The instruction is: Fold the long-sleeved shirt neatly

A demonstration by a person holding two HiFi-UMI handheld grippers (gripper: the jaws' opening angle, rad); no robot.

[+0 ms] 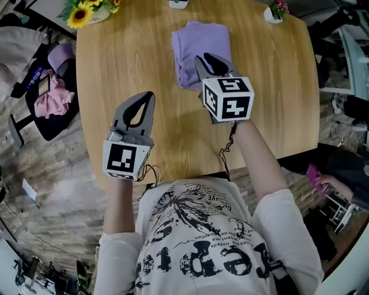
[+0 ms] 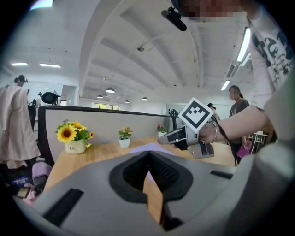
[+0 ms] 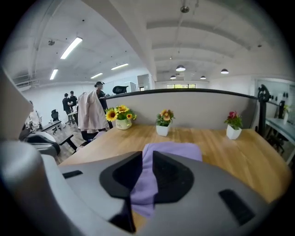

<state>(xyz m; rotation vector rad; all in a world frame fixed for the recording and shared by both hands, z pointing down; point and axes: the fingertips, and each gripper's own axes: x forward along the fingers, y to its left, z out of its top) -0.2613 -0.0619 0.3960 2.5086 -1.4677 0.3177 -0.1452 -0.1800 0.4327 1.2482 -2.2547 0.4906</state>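
Observation:
A purple long-sleeved shirt (image 1: pixel 196 43) lies folded into a compact rectangle at the far middle of the wooden table (image 1: pixel 121 63). My right gripper (image 1: pixel 206 57) hovers above the shirt's near edge, its jaws a narrow gap apart. In the right gripper view the shirt (image 3: pixel 173 150) shows through that gap, flat on the table, and my right gripper (image 3: pixel 147 154) pinches nothing. My left gripper (image 1: pixel 150 95) hangs over bare wood to the shirt's near left. In the left gripper view my left gripper (image 2: pixel 148 153) is shut and empty, with the right gripper (image 2: pixel 162 139) ahead on the right.
A sunflower pot (image 1: pixel 86 11) stands at the table's far left corner. Small flower pots (image 1: pixel 275 11) line the far edge by a grey partition (image 3: pixel 193 106). A chair with pink clothes (image 1: pixel 52 95) stands left of the table. People stand further back (image 3: pixel 90 110).

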